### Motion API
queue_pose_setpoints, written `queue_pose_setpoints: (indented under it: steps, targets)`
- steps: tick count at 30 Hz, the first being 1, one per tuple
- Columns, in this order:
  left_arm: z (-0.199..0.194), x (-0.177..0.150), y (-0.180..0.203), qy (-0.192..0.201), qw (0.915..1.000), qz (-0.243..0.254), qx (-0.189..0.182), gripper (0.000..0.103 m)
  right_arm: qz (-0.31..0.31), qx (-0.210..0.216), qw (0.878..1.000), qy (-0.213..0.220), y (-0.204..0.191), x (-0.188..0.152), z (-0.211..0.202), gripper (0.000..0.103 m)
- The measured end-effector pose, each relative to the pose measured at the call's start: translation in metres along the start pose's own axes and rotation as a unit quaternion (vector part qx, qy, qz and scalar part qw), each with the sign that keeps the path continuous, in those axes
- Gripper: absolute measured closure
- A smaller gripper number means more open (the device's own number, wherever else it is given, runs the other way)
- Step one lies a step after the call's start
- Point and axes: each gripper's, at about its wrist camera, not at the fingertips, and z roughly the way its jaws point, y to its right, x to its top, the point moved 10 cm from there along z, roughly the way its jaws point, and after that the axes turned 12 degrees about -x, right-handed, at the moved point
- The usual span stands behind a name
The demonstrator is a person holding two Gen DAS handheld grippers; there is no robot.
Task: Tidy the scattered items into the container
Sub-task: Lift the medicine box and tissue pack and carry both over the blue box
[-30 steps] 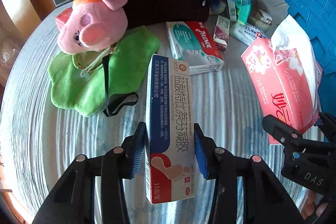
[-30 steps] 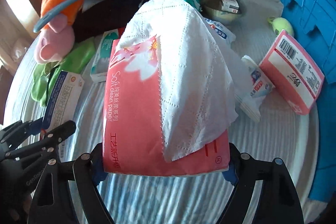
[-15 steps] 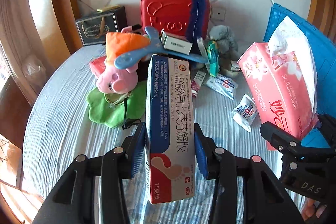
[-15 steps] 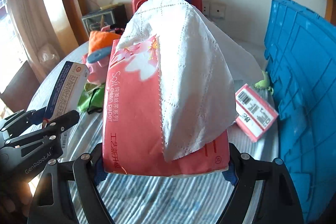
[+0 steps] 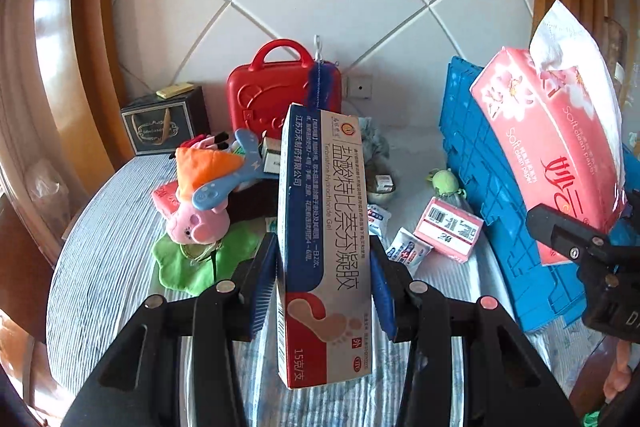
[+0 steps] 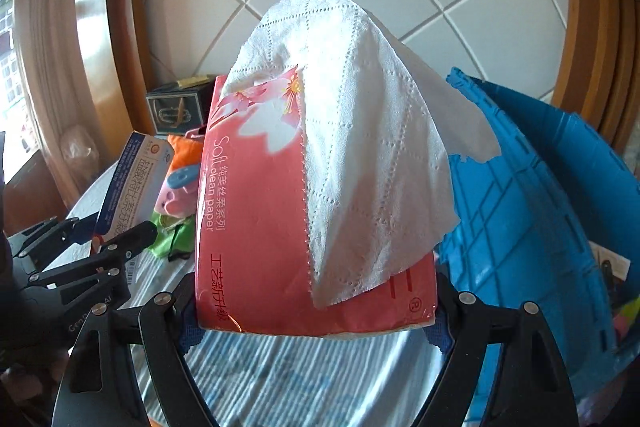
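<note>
Now the left gripper (image 5: 323, 285) has its jaws closed on a medicine box (image 5: 322, 247), held above the desk (image 5: 100, 267), left of the blue crate (image 5: 488, 187). Beside it, the right gripper (image 6: 316, 319) clamps a pink tissue pack (image 6: 256, 227) near the crate's wall.

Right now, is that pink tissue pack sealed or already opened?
Opened: a white tissue sheet sticks out of the pink tissue pack held in the right gripper.
</note>
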Motion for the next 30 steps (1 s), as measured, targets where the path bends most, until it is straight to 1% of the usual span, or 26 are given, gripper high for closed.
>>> queue_pose_setpoints:
  steps: [4, 8, 12, 15, 17, 19, 21, 24, 25, 27, 28, 30]
  targets:
    - [-0.01, 0.021, 0.044, 0.021, 0.9991, 0.035, -0.013, 0.06, 0.019, -0.017, 0.999, 0.029, 0.044, 0.017, -0.027, 0.019]
    - [-0.014, 0.046, 0.099, 0.05, 0.9968, 0.057, -0.026, 0.06, 0.031, -0.043, 0.997, 0.057, 0.106, 0.028, -0.045, 0.019]
    - [-0.008, 0.069, 0.168, 0.07, 0.9945, 0.068, -0.038, 0.06, 0.042, -0.069, 0.995, 0.064, 0.186, 0.026, -0.046, 0.019]
    - [-0.006, 0.089, 0.229, 0.089, 0.992, 0.075, -0.049, 0.06, 0.048, -0.082, 0.993, 0.063, 0.248, 0.019, -0.041, 0.019]
    - [0.001, 0.096, 0.274, 0.087, 0.9905, 0.084, -0.066, 0.06, 0.042, -0.093, 0.993, 0.058, 0.286, 0.013, -0.034, 0.019]
    - [0.019, 0.095, 0.312, 0.064, 0.991, 0.089, -0.078, 0.06, 0.036, -0.098, 0.994, 0.043, 0.317, 0.003, -0.022, 0.019]
    - [0.043, 0.087, 0.348, 0.024, 0.9916, 0.096, -0.083, 0.06, 0.028, -0.094, 0.995, 0.02, 0.342, -0.009, -0.006, 0.019]
    - [0.085, 0.063, 0.39, -0.059, 0.9887, 0.111, -0.082, 0.06, 0.012, -0.084, 0.996, -0.013, 0.365, -0.033, 0.015, 0.019]
    - [0.098, 0.053, 0.4, -0.092, 0.9861, 0.109, -0.086, 0.06, 0.006, -0.08, 0.996, -0.023, 0.369, -0.041, 0.023, 0.019]
    - [0.117, 0.032, 0.413, -0.143, 0.9805, 0.101, -0.089, 0.06, 0.0, -0.071, 0.997, -0.037, 0.376, -0.052, 0.034, 0.019]
    - [0.123, 0.024, 0.416, -0.164, 0.9778, 0.099, -0.086, 0.06, -0.003, -0.066, 0.997, -0.042, 0.379, -0.056, 0.037, 0.019]
    - [0.133, 0.011, 0.419, -0.193, 0.9738, 0.091, -0.078, 0.06, -0.011, -0.057, 0.997, -0.052, 0.383, -0.062, 0.041, 0.019]
